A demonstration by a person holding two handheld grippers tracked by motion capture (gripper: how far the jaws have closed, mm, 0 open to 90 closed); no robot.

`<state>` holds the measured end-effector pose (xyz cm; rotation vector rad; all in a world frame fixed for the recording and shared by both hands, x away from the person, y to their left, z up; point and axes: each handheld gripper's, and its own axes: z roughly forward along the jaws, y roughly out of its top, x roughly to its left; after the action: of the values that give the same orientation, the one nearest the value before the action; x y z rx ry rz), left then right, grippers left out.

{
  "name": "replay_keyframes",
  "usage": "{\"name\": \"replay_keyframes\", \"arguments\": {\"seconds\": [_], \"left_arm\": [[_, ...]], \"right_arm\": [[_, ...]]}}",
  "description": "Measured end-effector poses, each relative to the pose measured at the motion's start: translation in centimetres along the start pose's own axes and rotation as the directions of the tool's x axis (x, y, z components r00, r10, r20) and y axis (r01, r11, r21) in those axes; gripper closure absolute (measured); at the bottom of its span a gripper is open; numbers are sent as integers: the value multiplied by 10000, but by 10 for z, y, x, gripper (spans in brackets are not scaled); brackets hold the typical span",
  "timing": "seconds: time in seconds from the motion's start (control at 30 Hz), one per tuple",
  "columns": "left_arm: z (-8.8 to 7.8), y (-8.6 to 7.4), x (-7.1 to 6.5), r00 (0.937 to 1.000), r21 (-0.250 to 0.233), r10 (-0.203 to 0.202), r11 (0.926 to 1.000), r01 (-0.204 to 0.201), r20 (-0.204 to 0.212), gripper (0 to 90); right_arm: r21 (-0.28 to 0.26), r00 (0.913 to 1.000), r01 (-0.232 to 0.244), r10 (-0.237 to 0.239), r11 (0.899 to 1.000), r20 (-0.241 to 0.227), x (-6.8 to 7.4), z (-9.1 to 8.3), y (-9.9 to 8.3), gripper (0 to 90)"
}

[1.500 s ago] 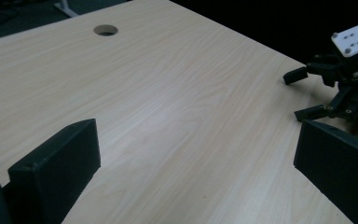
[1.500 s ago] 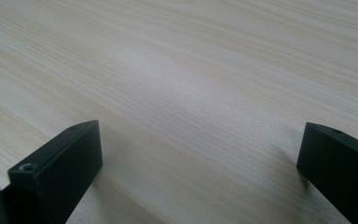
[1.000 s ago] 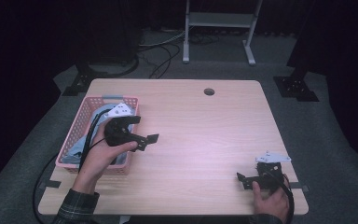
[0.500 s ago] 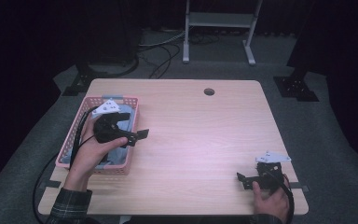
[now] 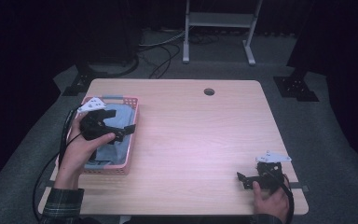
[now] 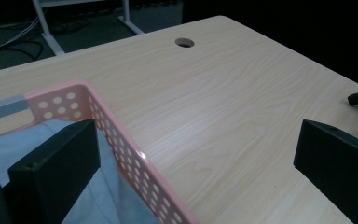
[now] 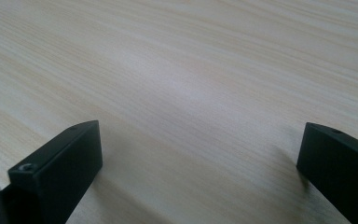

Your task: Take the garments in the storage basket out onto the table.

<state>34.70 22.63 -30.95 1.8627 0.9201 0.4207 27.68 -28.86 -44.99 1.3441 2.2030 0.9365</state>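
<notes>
One pale blue cloth [image 5: 108, 140] lies bunched inside the pink basket [image 5: 129, 144], which sits at the surface's [image 5: 200, 135] left edge. Above the basket's near-right wall hovers the left tool [image 5: 123, 133], jaws spread wide; in the left gripper view one jaw hangs over the cloth [image 6: 51, 140] and the other outside the basket wall [image 6: 135, 154]. Far from the basket, at the surface's right front corner, the right tool [image 5: 244, 179] rests low on bare wood, jaws also spread. Judging the likely step as grasping the cloth, both jaws should shift inside the wall before dropping, pinching a raised fold rather than the plastic rim.
</notes>
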Motion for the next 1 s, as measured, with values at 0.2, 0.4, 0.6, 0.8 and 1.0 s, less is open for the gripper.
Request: {"name": "replay_keyframes", "arguments": {"seconds": [0.2,0.4,0.6,0.8,1.0], "left_arm": [[-5,-2,9,9997,-86,-139,9999,137,-188,0],[-9,-4,17,9990,-129,-281,9995,277,-341,0],[-15,-7,26,9972,-235,-449,9988,436,-595,0],[-19,-10,32,9959,-285,-543,9982,524,-729,0],[-23,-12,38,9939,-376,-655,9973,624,-886,0]], "right_arm": [[0,10000,-1,1,10000,0,0,0,0,0],[0,10000,3,-3,10000,0,0,0,0,0],[-1,10000,2,-2,10000,0,0,0,0,0],[-1,10000,1,-1,10000,0,0,0,0,0],[0,10000,1,-1,10000,0,0,0,0,0]]}}
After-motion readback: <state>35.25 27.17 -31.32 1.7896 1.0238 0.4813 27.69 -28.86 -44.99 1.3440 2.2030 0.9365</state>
